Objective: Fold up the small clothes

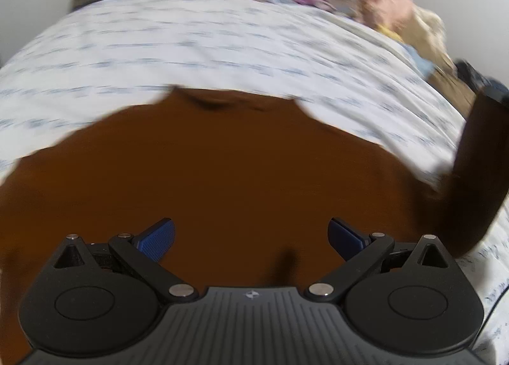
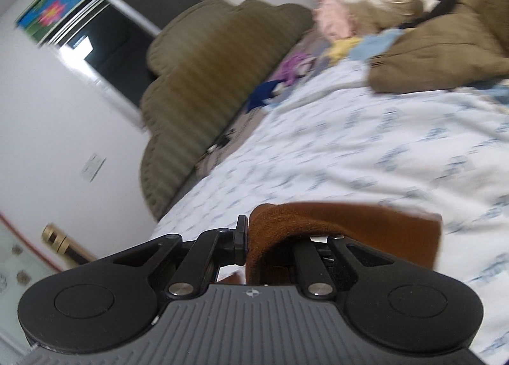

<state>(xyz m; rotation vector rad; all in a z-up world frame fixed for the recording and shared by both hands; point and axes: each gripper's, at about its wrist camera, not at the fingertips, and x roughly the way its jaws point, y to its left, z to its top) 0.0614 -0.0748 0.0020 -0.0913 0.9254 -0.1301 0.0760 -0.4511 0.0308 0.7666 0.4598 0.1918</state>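
Right claw (image 2: 254, 242) clamped on brown garment (image 2: 350, 222)

An olive ribbed headboard (image 2: 203, 85) stands against a white wall (image 2: 47, 117), beside a dark window (image 2: 127, 34).

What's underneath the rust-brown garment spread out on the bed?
The rust-brown garment lies on the white bedsheet with a faint blue print, which shows all around it. Whatever sits directly beneath the fabric is covered.
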